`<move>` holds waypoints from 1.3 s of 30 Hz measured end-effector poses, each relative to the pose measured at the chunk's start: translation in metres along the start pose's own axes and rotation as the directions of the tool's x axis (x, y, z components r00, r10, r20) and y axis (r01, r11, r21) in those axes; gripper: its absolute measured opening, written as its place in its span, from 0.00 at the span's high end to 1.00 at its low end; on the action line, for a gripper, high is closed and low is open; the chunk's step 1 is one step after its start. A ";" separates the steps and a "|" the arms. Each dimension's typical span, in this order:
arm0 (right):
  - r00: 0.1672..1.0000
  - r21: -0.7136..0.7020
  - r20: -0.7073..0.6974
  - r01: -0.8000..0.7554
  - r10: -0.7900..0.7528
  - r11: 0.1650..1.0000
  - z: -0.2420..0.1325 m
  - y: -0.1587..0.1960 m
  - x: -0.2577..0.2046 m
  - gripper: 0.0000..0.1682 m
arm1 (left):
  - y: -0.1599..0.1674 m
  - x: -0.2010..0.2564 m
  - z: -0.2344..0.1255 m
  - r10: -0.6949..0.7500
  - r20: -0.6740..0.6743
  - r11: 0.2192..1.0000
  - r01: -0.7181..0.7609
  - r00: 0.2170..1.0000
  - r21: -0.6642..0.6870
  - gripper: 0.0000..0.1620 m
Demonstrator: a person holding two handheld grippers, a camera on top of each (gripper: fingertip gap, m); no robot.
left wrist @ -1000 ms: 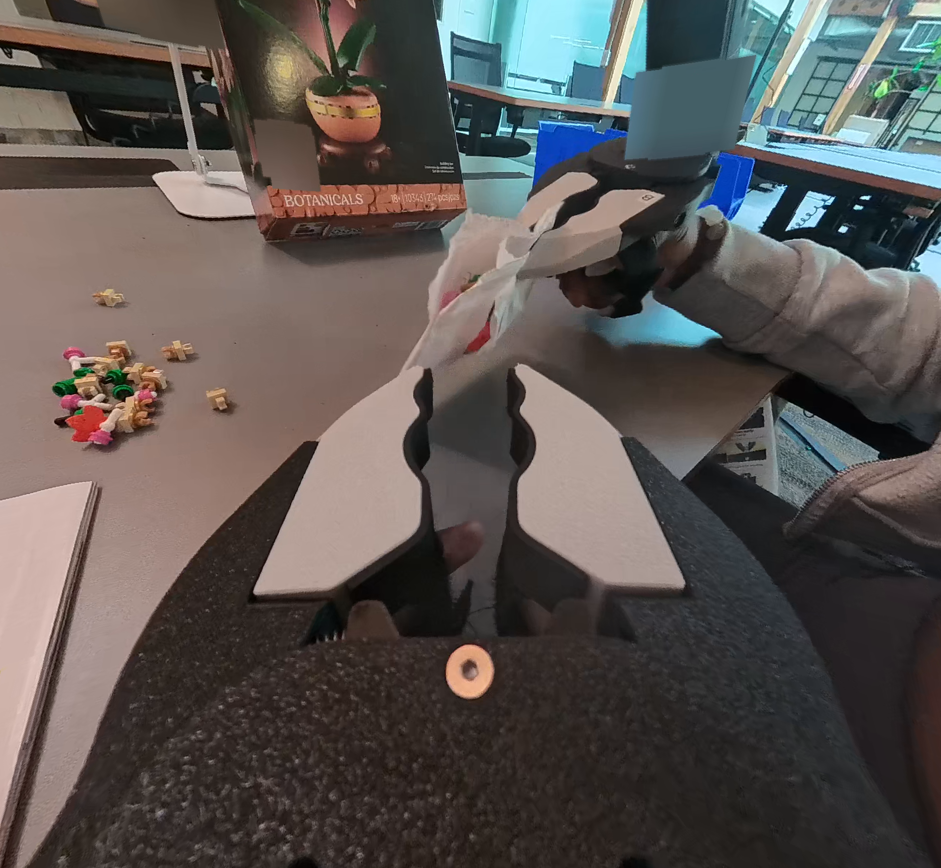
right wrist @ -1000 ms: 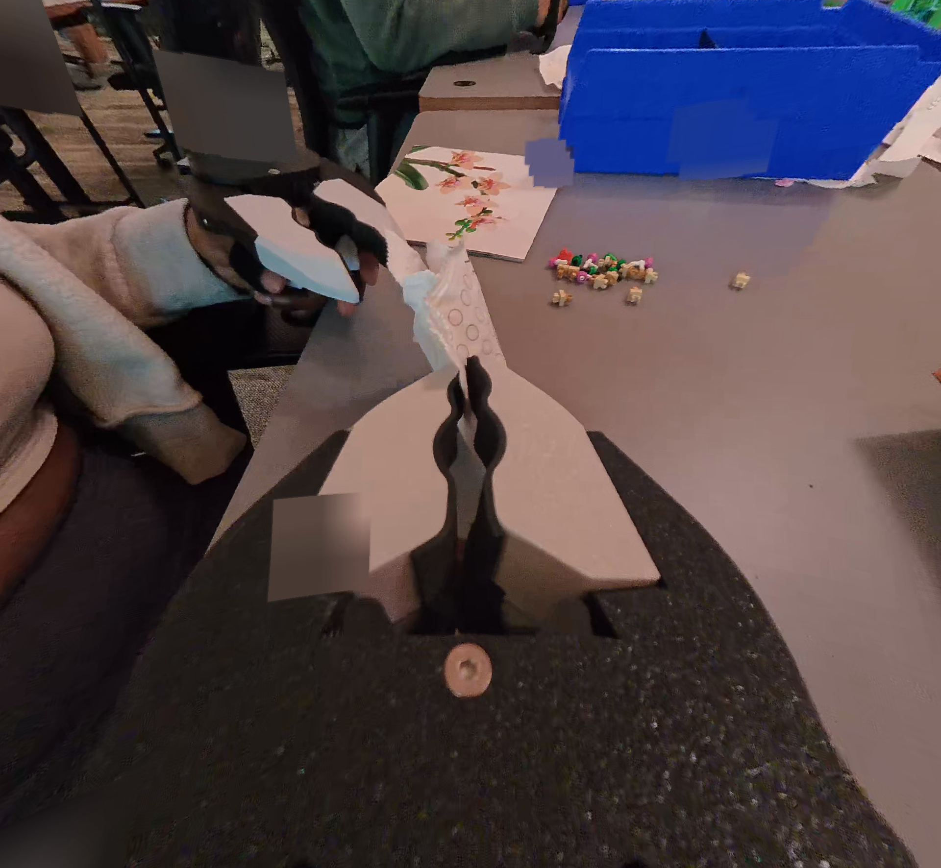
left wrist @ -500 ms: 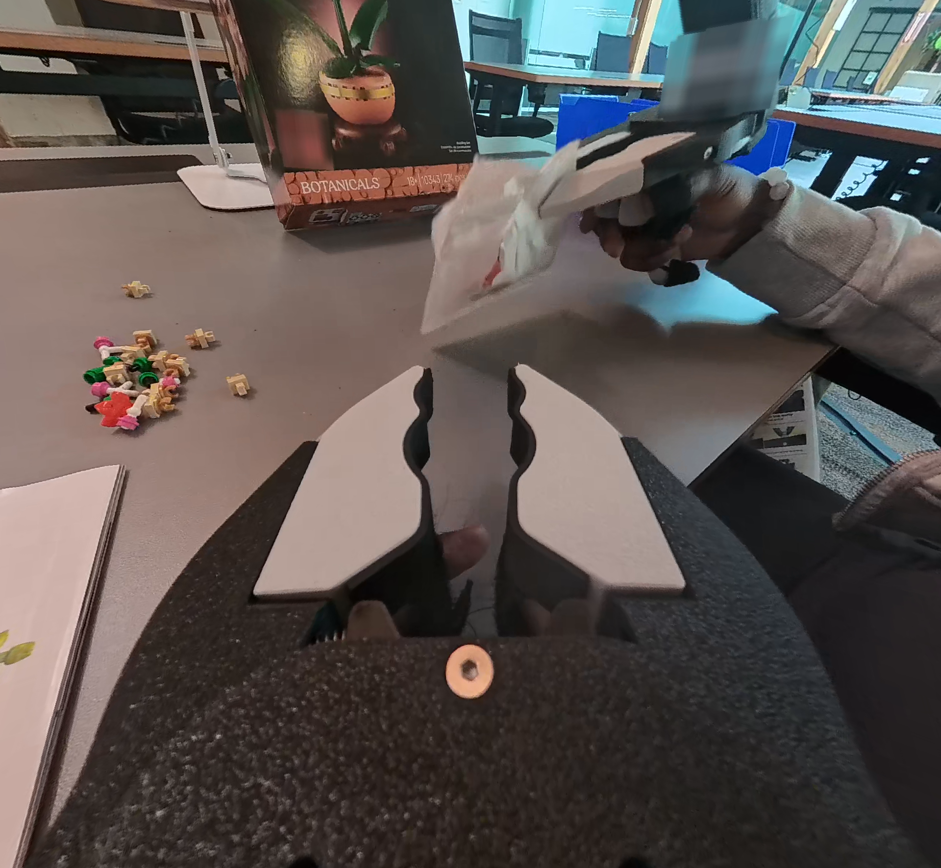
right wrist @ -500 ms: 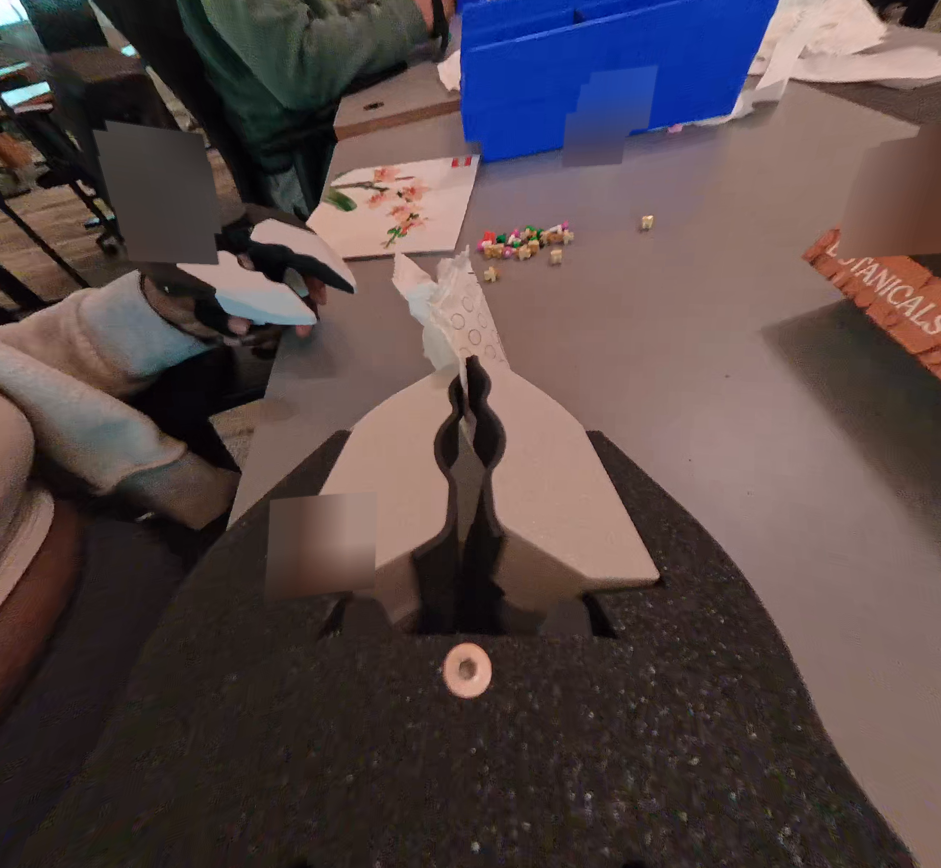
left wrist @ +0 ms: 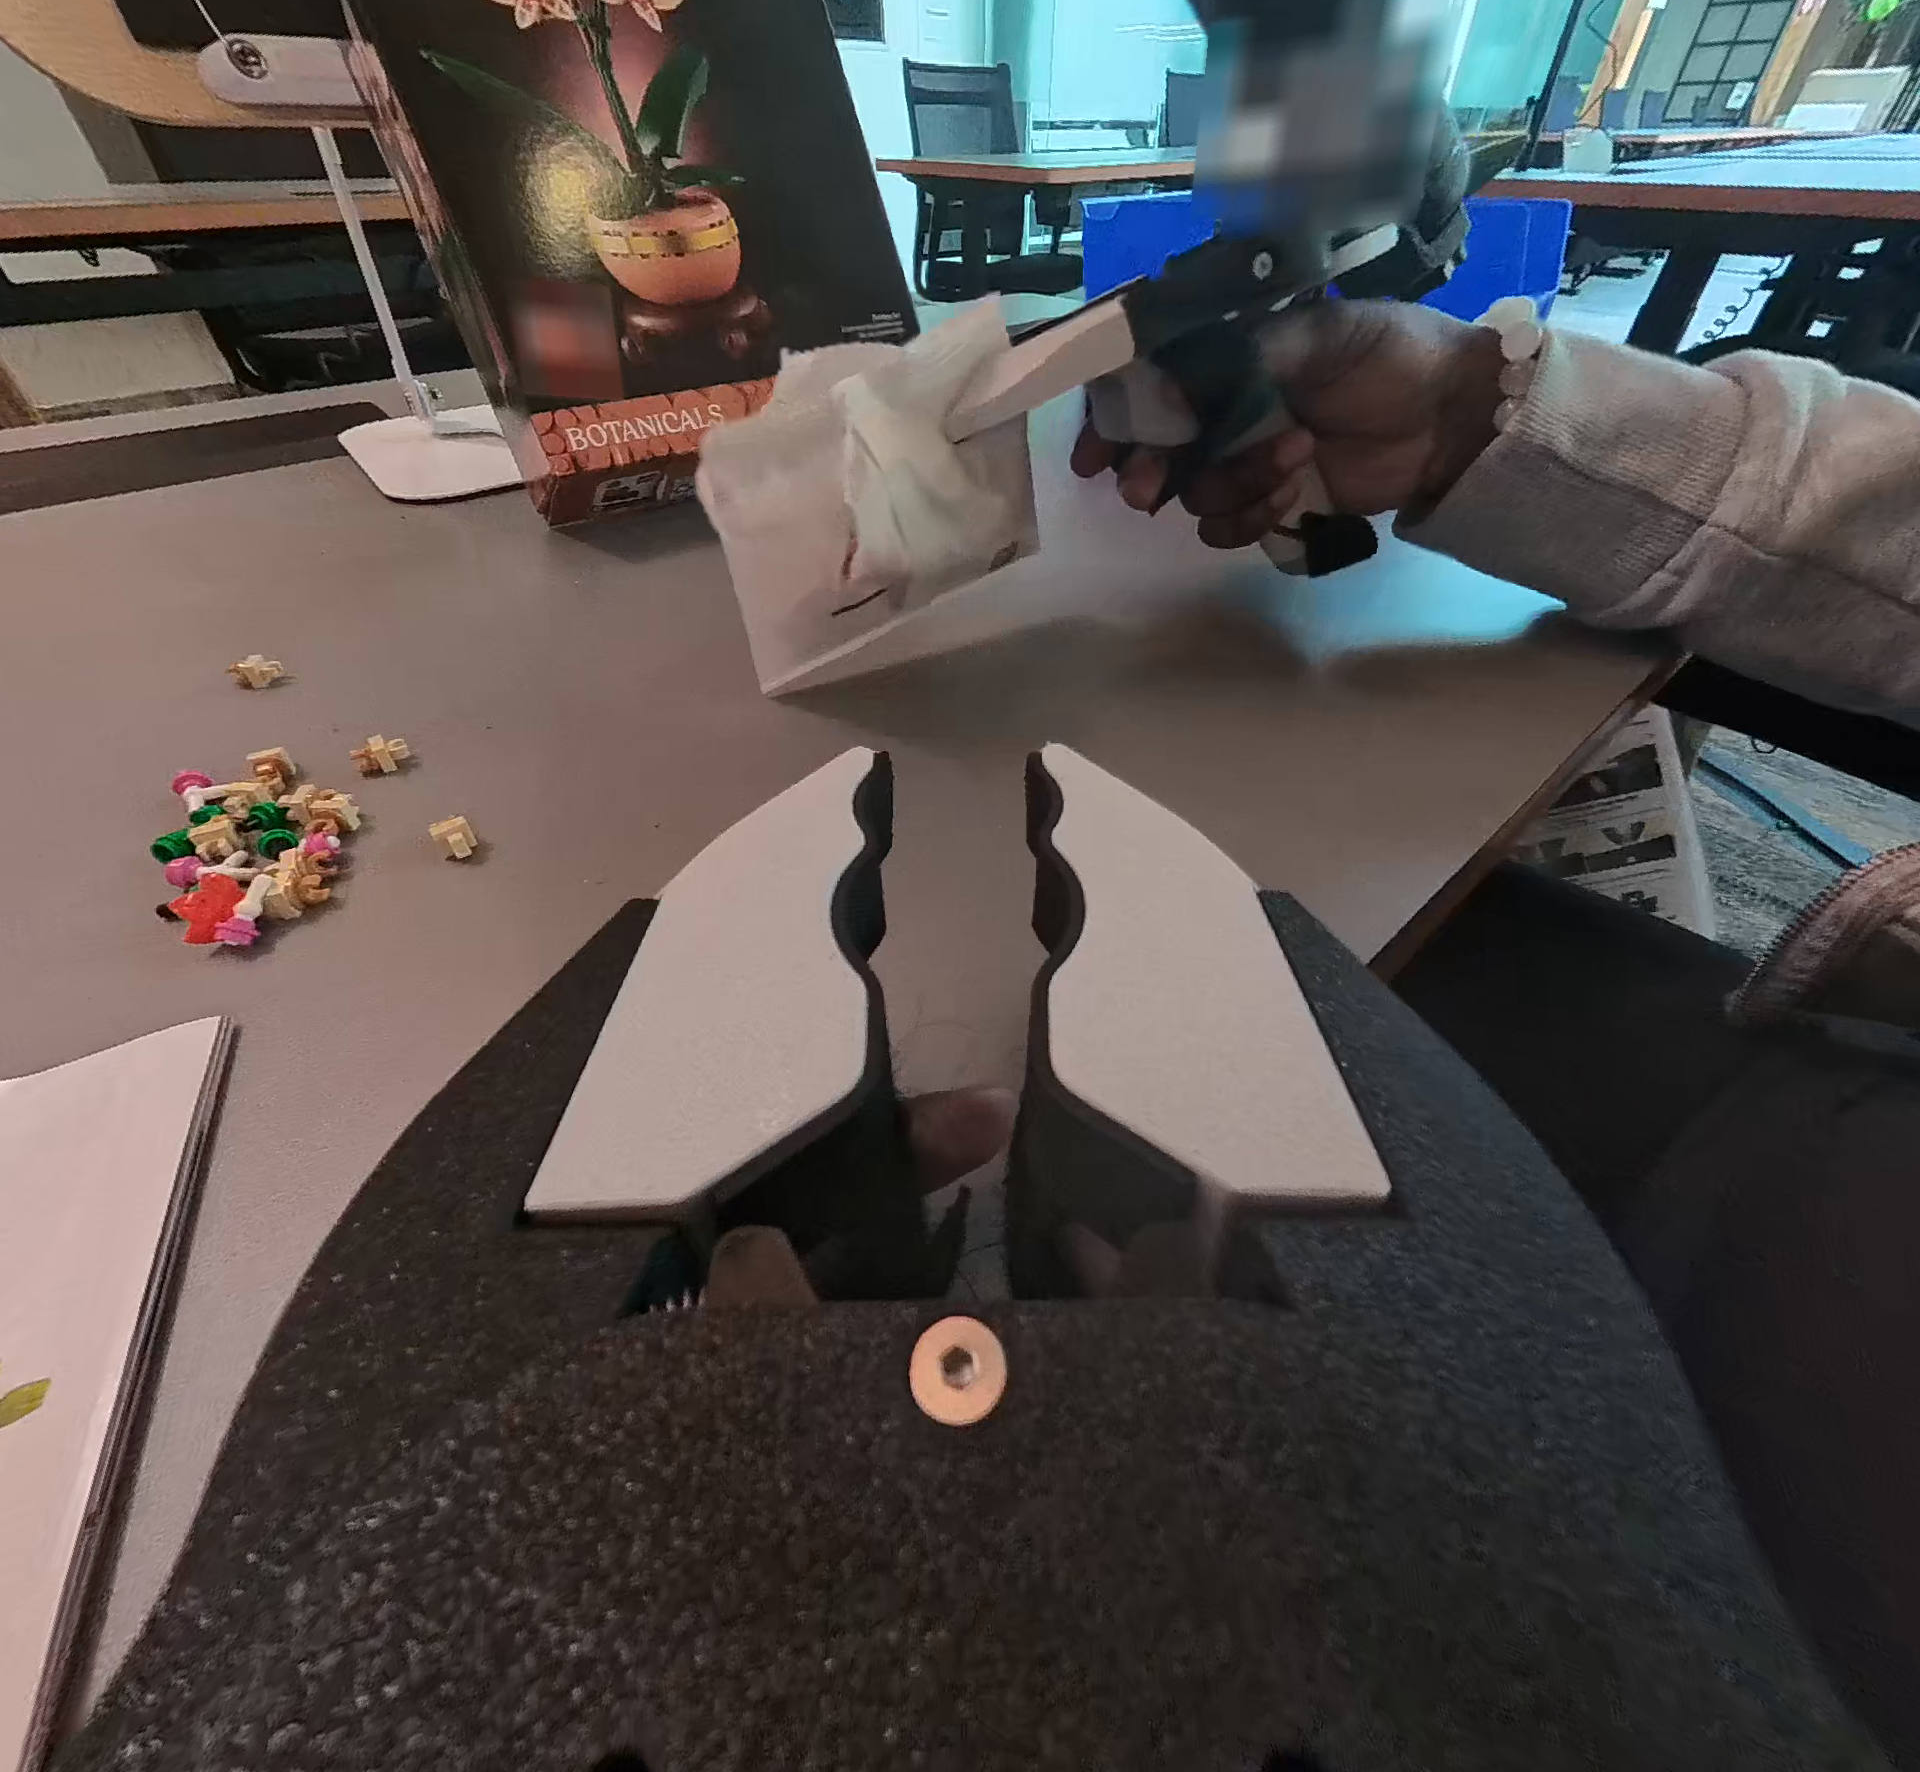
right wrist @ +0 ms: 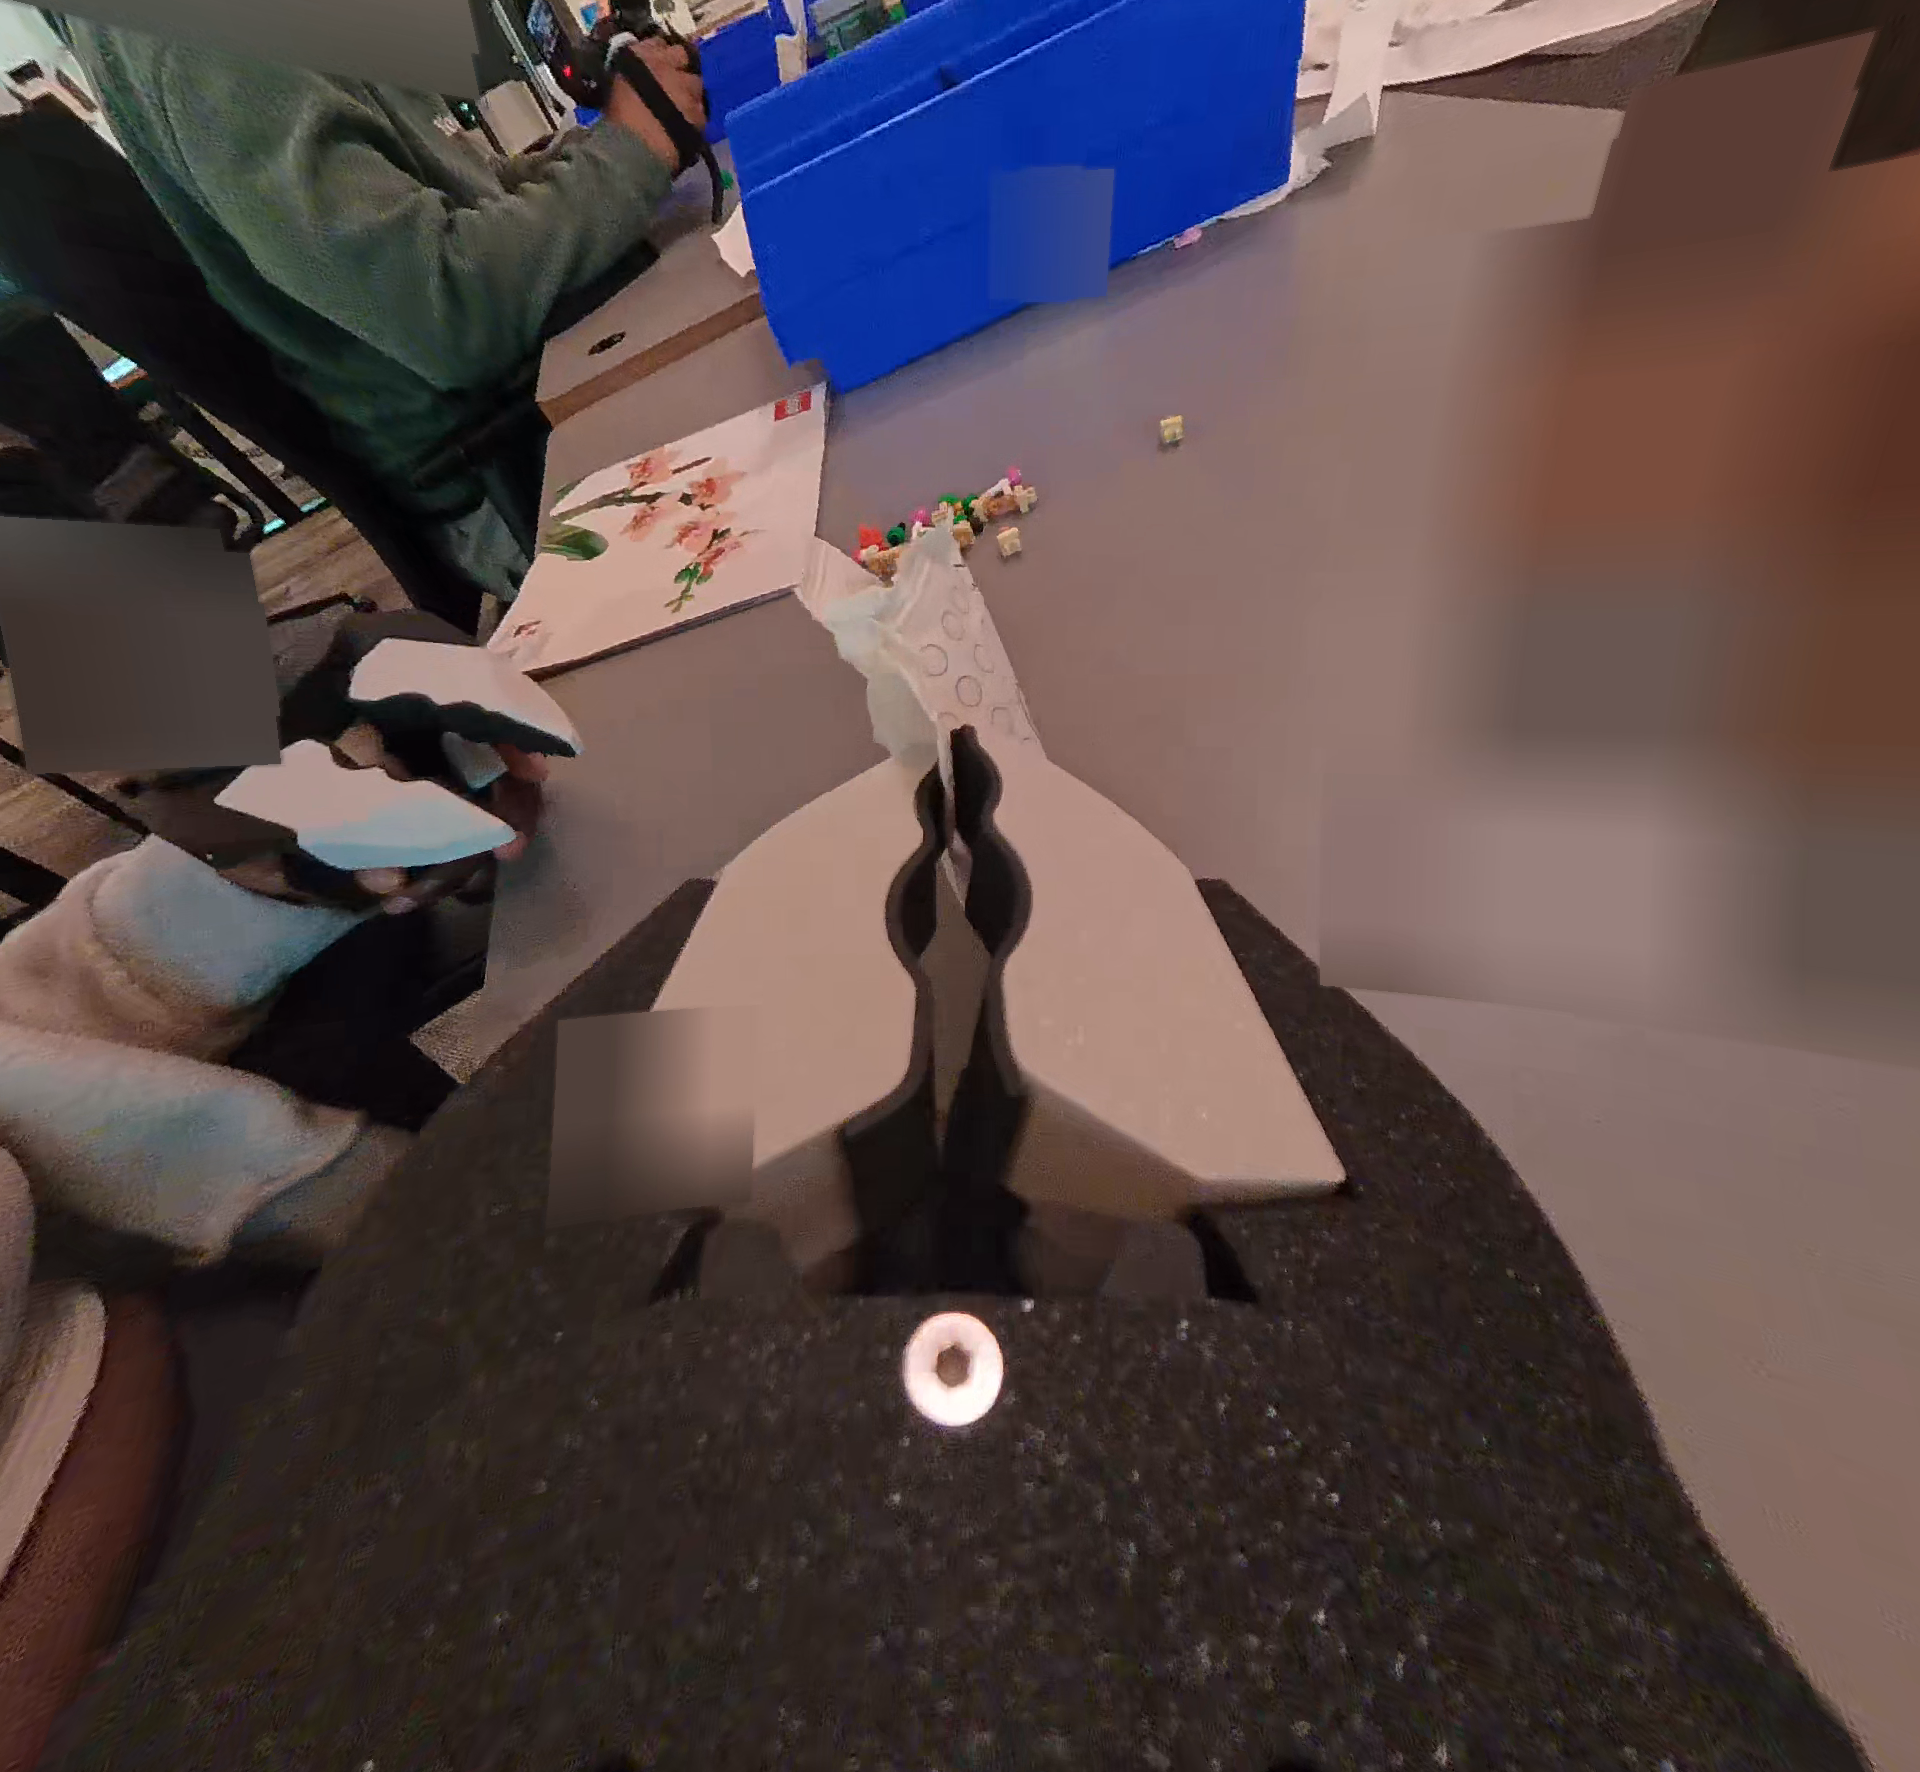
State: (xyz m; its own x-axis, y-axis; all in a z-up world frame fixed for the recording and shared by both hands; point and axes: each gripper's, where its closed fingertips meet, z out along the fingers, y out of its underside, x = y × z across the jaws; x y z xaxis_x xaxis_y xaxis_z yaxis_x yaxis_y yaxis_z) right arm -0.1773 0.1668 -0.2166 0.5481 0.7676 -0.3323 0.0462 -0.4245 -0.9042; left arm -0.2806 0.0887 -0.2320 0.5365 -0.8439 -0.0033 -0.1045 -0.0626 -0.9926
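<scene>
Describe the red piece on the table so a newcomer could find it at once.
On the grey table, left of the open left gripper, lies a heap of small bricks. At its near edge sits the red piece, the only red one among tan, green and pink.

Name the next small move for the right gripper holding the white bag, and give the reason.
Probably lower the white bag onto the grey table near the small bricks. The right gripper is shut on its crumpled top and holds it clear of the table, while the left gripper is open and empty, so nothing else supports it.
</scene>
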 end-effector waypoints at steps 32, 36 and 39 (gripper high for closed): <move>0.979 0.102 0.157 -0.150 0.133 0.983 0.018 -0.030 -0.005 1.00 | -0.027 -0.313 0.044 0.489 0.495 0.760 -0.071 0.718 -0.647 1.00; 0.966 0.129 0.200 -0.191 0.163 0.973 0.010 -0.039 -0.008 1.00 | 0.002 -0.373 0.082 0.630 0.365 0.521 -0.025 0.686 -0.853 1.00; 0.962 0.165 0.212 -0.209 0.172 0.964 0.003 -0.047 -0.006 1.00 | 0.019 -0.395 0.093 0.685 0.289 0.379 0.012 0.669 -0.925 1.00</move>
State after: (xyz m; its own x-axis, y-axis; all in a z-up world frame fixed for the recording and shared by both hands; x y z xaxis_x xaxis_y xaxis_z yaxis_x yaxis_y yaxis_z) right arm -0.1854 0.1831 -0.1729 0.3584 0.7670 -0.5323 -0.2074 -0.4905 -0.8464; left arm -0.4171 0.4704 -0.2610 0.5292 -0.4538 -0.7170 -0.8082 -0.5268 -0.2632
